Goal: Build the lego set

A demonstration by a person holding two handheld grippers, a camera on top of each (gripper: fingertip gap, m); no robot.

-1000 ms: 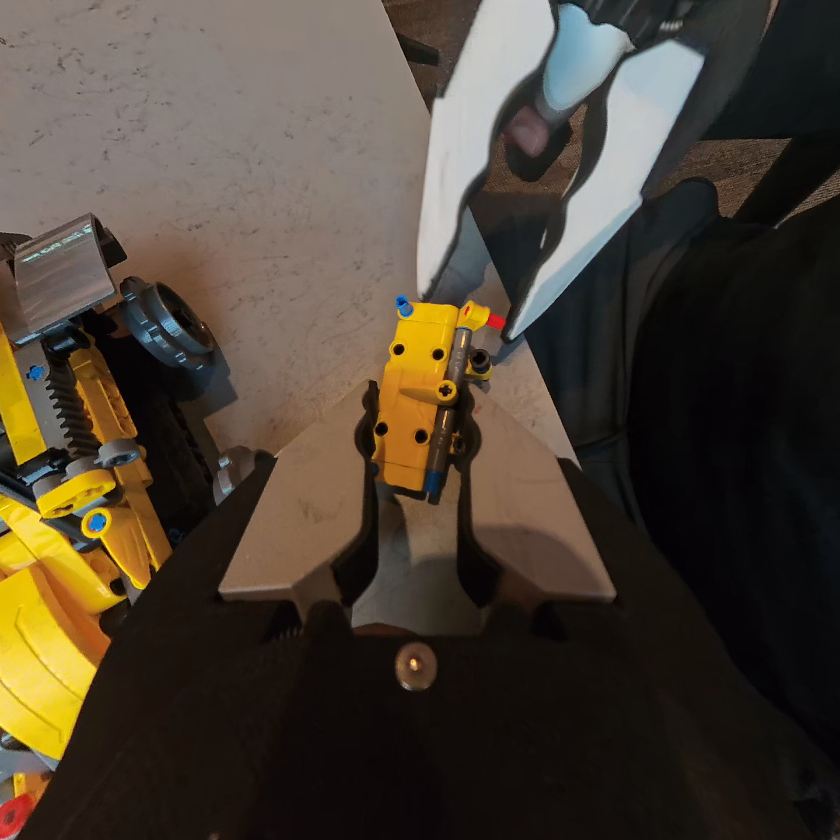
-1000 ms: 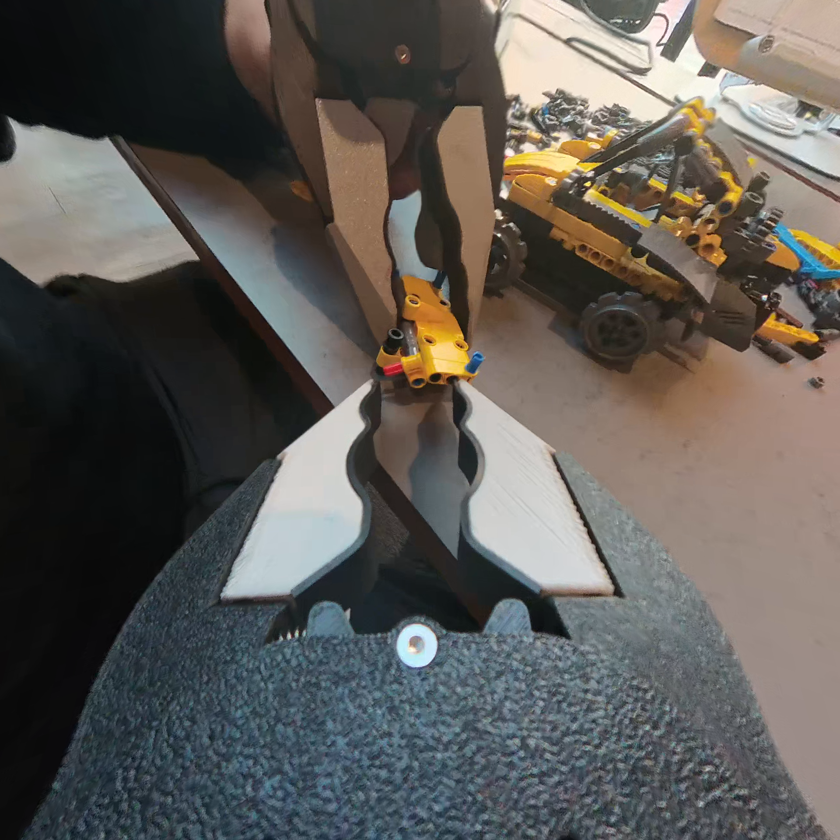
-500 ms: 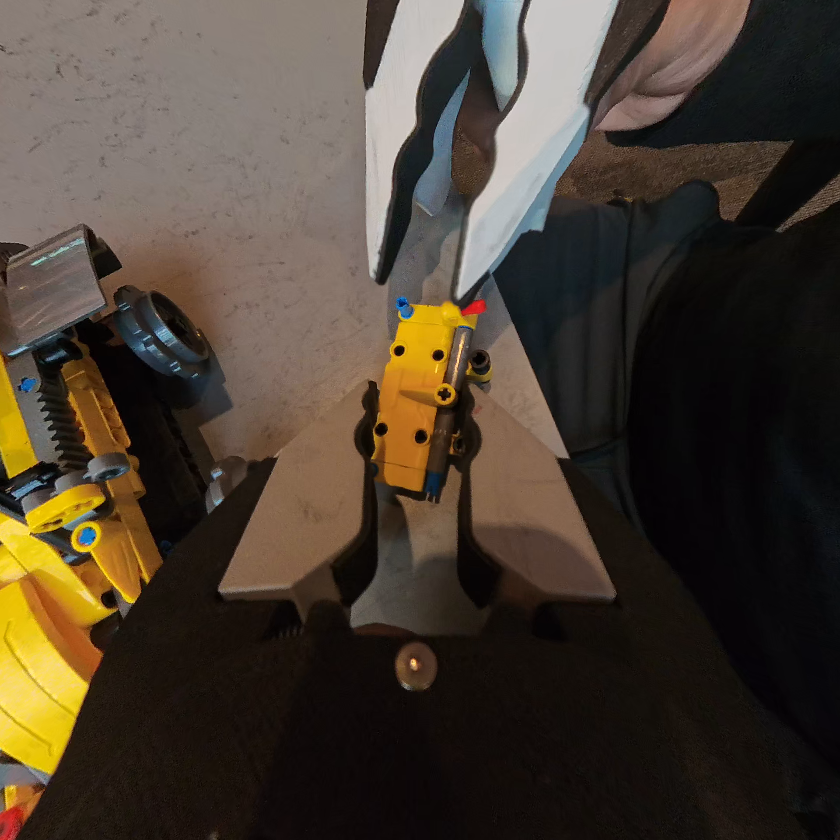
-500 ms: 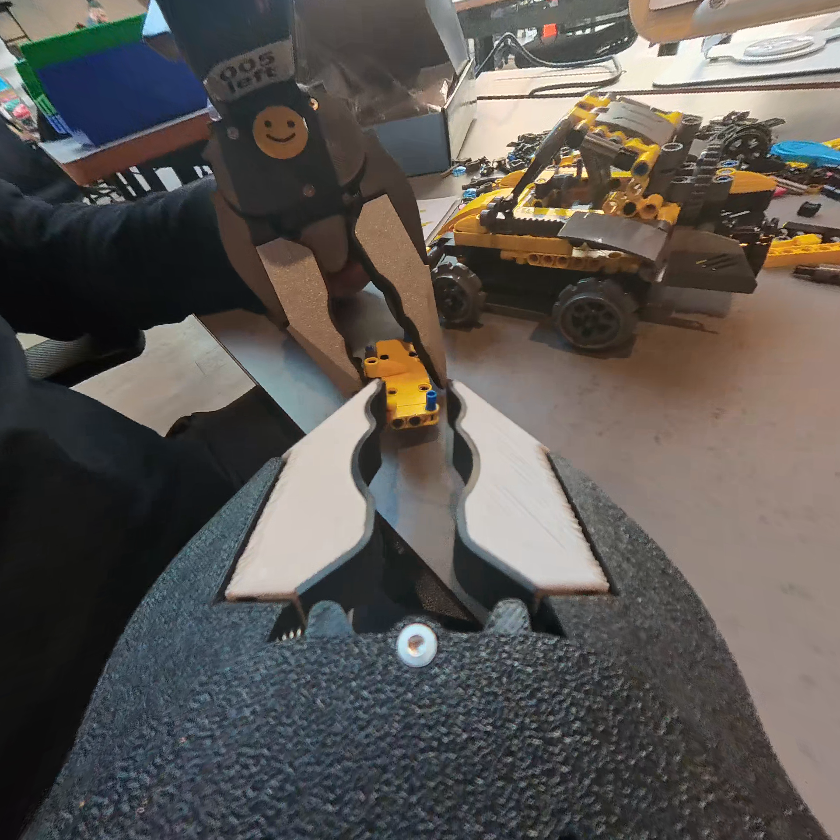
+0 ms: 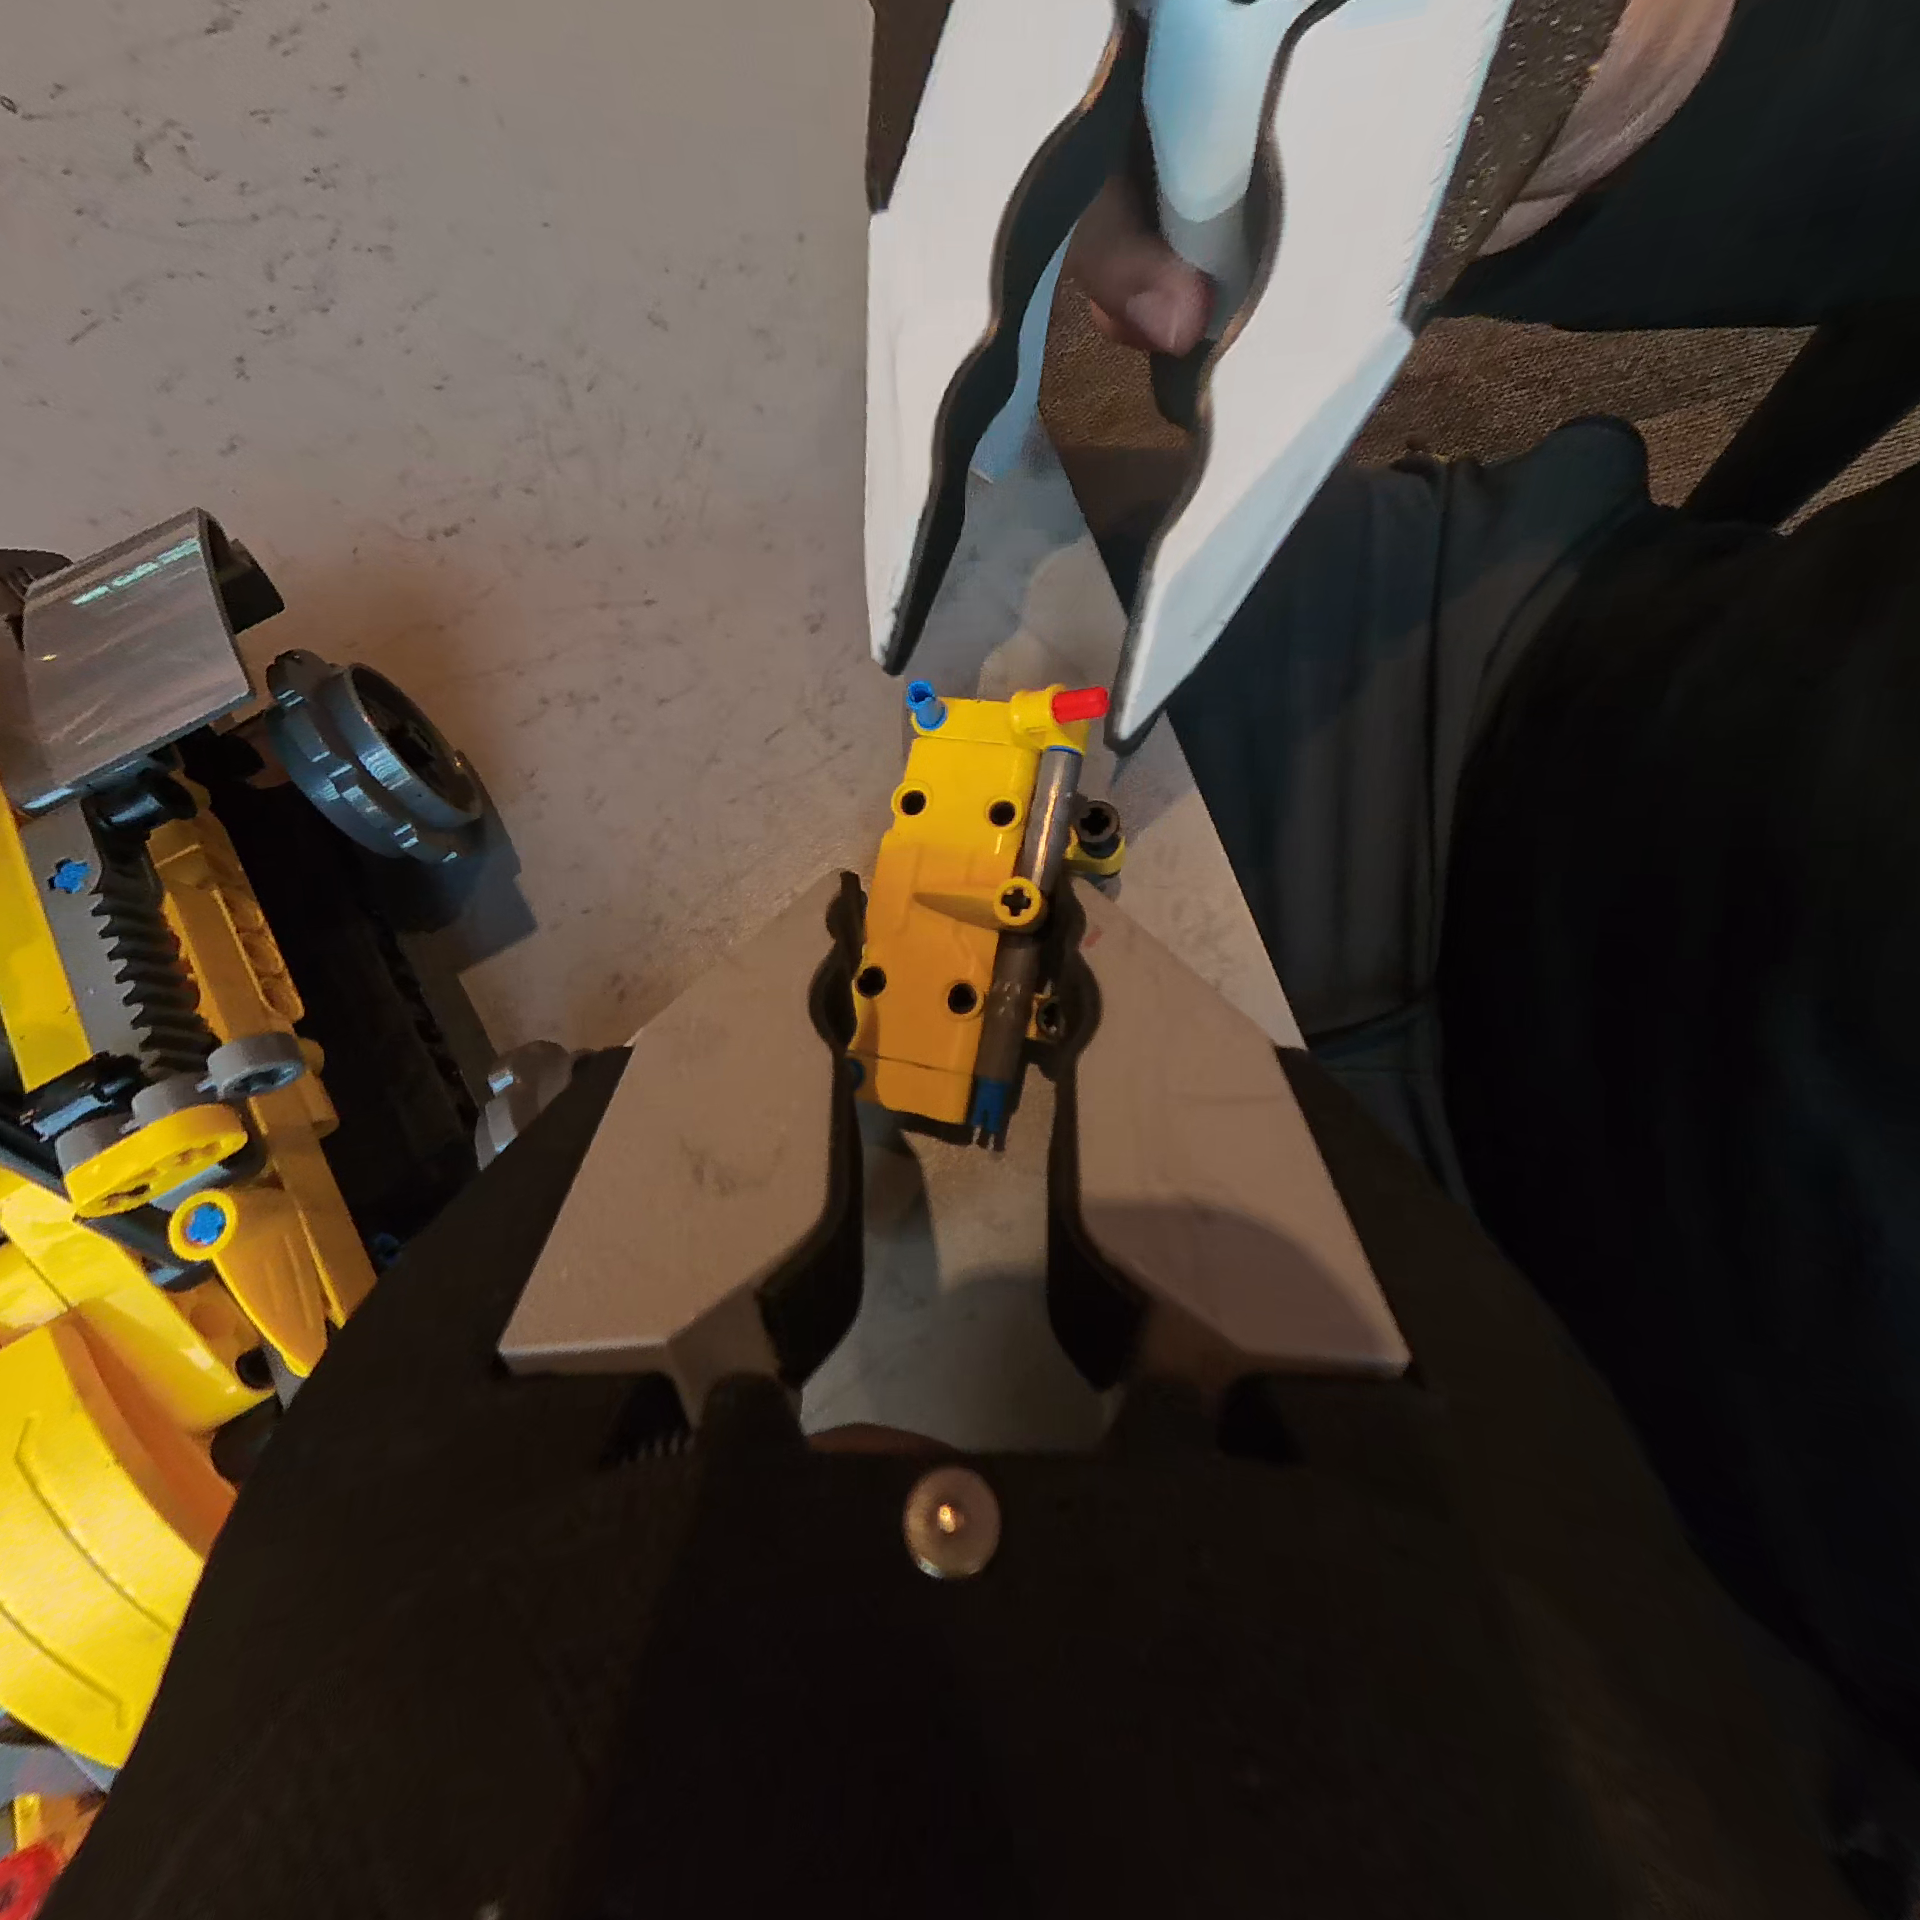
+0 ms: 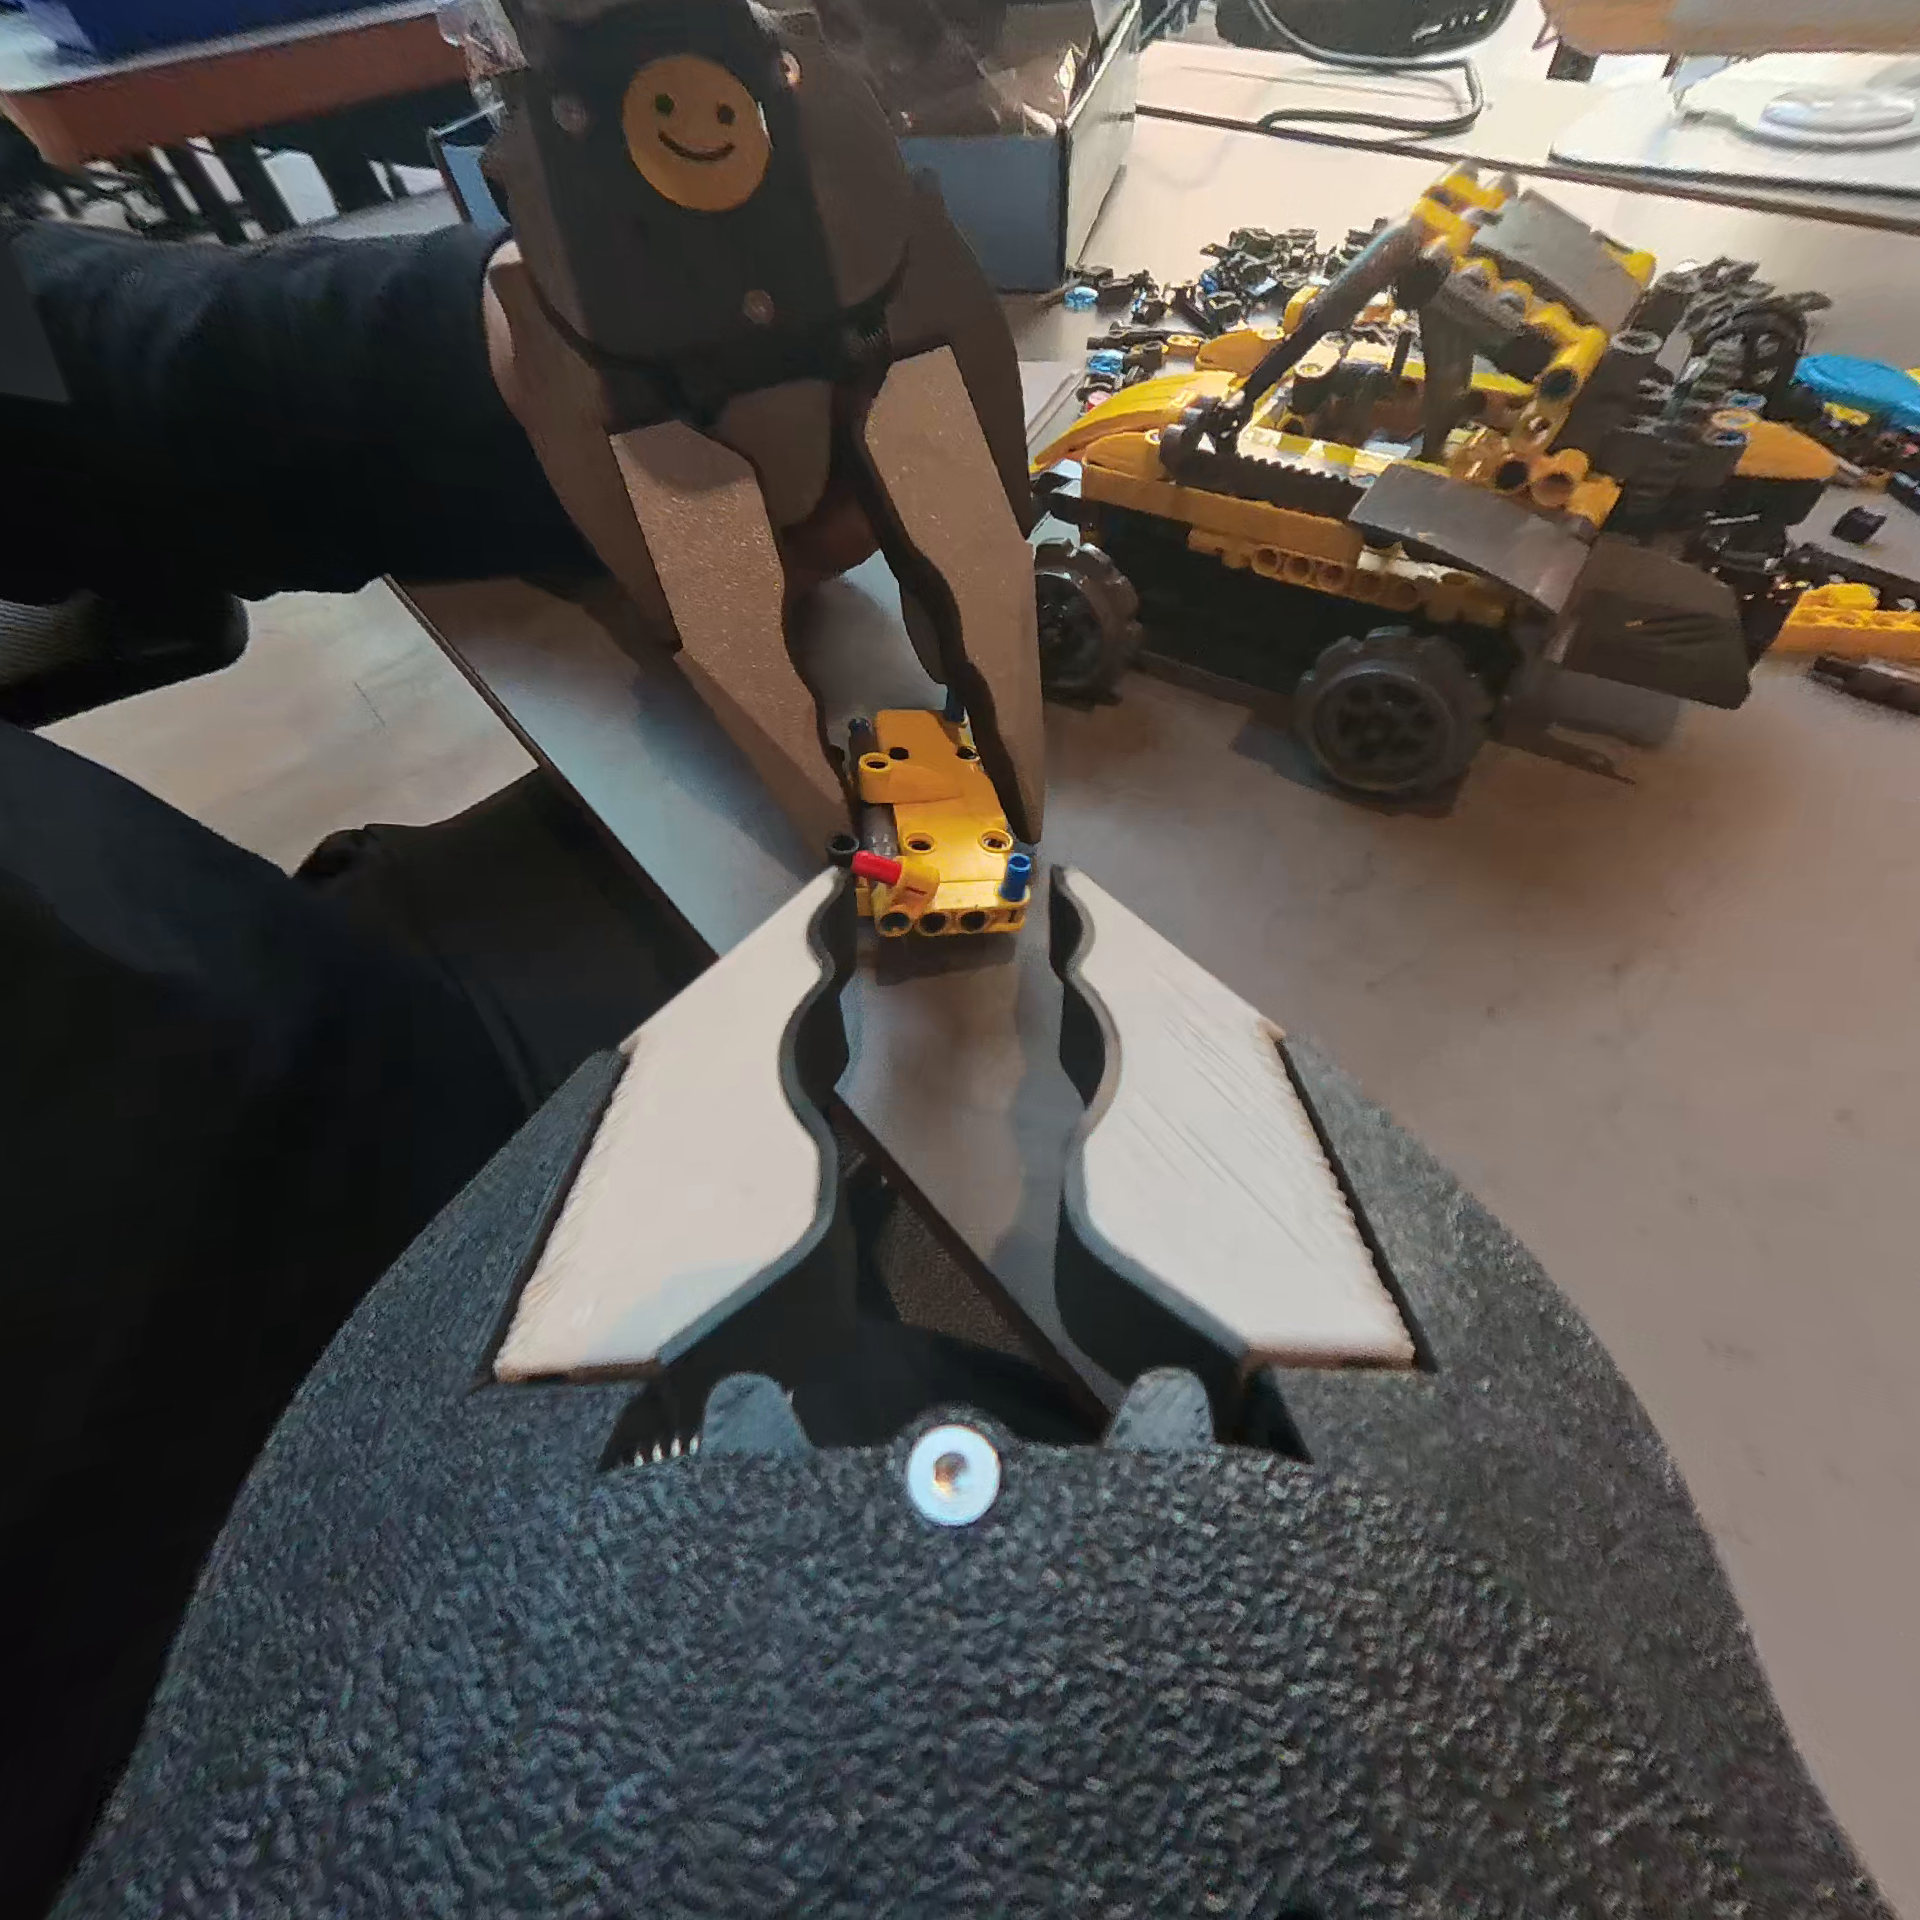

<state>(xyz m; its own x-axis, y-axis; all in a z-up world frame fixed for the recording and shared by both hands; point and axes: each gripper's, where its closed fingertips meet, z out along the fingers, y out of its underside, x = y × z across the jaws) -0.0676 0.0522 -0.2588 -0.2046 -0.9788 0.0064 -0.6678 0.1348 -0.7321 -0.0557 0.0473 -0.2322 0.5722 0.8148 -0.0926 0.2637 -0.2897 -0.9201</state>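
Yellow brick assembly (image 5: 951, 925) clenched in left gripper (image 5: 951, 971) jaws; right gripper (image 6: 945, 914) jaws apart, just beside.

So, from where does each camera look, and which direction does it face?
Left wrist view: sits on the left claw, looking down at the table edge; its fingers clamp the yellow brick assembly; the person's dark clothing fills the right side.
Right wrist view: sits on the right claw, facing across the table toward the yellow toy vehicle; a dark sleeve shows.
Shared: the assembly, both claws, the vehicle.
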